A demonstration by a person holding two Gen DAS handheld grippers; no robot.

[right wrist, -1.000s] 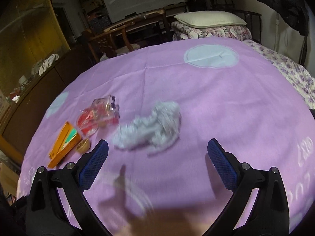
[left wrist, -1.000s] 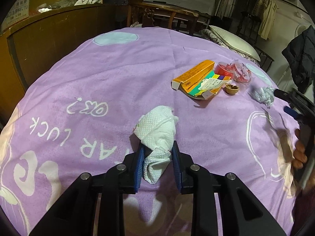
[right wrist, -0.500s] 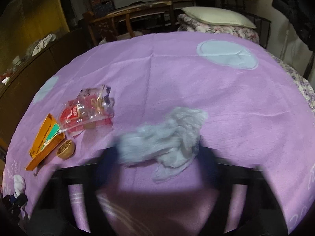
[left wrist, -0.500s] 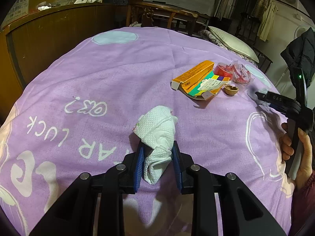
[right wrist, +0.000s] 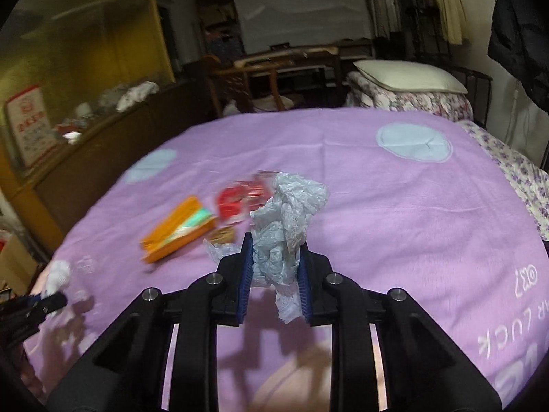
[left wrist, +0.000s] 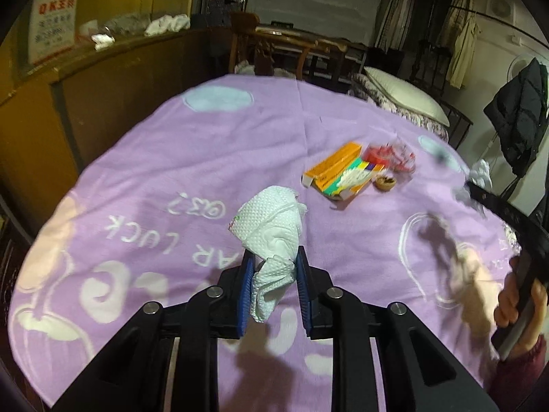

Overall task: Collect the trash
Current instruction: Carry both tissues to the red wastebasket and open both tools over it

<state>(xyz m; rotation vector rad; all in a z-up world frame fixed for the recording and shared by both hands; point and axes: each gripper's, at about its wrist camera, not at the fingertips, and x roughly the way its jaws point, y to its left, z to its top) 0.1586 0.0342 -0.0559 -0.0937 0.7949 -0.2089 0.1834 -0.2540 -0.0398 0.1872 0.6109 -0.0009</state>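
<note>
My left gripper (left wrist: 273,267) is shut on a crumpled white paper towel (left wrist: 271,226), held a little above the purple bedsheet (left wrist: 178,158). My right gripper (right wrist: 274,257) has its jaws closing on a crumpled pale grey plastic wrapper (right wrist: 288,213), which is pinched between the blue pads and lifted off the sheet. An orange box (left wrist: 334,168) with a colourful leaflet, a red and clear plastic packet (left wrist: 389,154) and a small brown nutshell (left wrist: 385,183) lie together on the sheet. The same box (right wrist: 178,228) and packet (right wrist: 236,201) show left of the right gripper.
A wooden cabinet (left wrist: 85,103) runs along the left side of the bed. A pillow (left wrist: 401,94) on folded bedding and a wooden chair (left wrist: 295,51) stand beyond the far edge. A dark jacket (left wrist: 521,116) hangs at the right. A hand (left wrist: 521,305) grips the other tool.
The right gripper went from wide open to closed on the grey wrapper and lifted it. The left gripper rose with the paper towel still in it.
</note>
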